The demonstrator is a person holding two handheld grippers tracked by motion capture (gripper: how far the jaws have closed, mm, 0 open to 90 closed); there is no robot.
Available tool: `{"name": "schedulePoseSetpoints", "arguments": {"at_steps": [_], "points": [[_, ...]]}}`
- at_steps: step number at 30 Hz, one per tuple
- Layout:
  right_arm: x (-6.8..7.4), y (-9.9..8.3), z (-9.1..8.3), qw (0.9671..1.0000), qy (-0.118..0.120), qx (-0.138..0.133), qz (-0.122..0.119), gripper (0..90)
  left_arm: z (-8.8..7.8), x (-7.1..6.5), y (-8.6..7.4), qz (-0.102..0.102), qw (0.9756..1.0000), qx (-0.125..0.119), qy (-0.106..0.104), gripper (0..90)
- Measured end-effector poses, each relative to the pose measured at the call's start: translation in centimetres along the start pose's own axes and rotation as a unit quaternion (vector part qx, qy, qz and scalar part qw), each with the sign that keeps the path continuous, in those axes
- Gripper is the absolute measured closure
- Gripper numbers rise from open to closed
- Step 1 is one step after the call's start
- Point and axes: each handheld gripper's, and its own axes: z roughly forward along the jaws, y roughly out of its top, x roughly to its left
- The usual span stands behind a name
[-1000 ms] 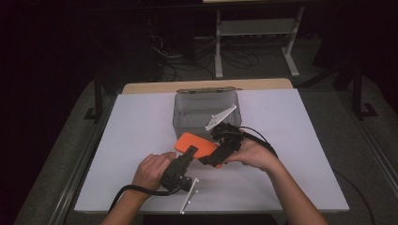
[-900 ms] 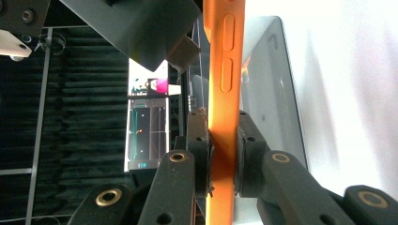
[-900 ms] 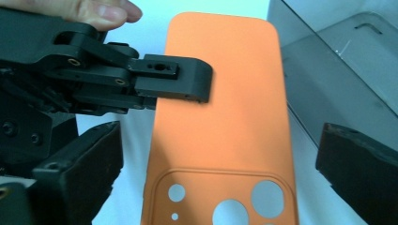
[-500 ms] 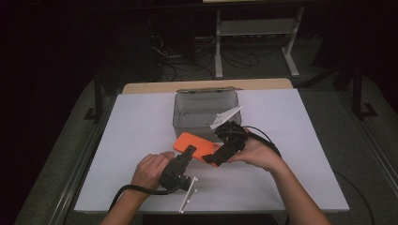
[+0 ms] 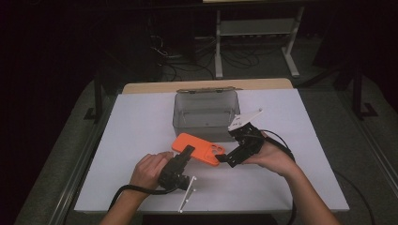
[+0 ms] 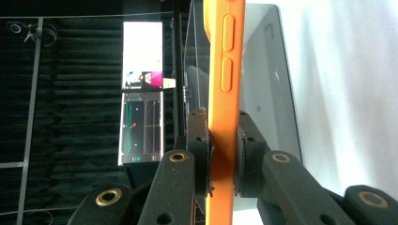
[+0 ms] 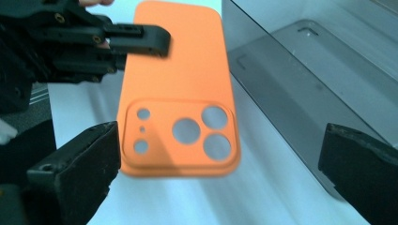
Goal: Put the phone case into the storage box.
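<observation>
Left claw (image 5: 187,153): clamped on the orange phone case (image 5: 199,148) by its long edge, pads just below the side buttons.
Right claw (image 5: 224,159): jaws just opened wide — nothing pressed between them.
Case: held off the bench (image 5: 141,122) straight ahead of my right claw, camera-cutout end nearest, clear bin (image 5: 205,115) just beyond.
Handling: looks light, thin, bendy, smooth — likely slippery.
Grip: I'd pinch across the edges, not the flat back.
</observation>
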Motion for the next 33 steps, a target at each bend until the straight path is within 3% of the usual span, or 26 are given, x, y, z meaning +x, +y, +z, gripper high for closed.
{"name": "schedulePoseSetpoints", "arguments": {"at_steps": [15,33], "points": [[-0.5,-4.1,-0.8,0.9992,-0.029,-0.018,0.020,0.0,-0.2,0.2,-0.3,0.000,1.0000,0.009,0.001,79.7],[-0.3,-9.5,-1.2,0.9945,-0.068,-0.053,0.060,0.0,-0.4,0.3,-0.4,-0.001,0.9999,0.010,0.005,79.7]]}}
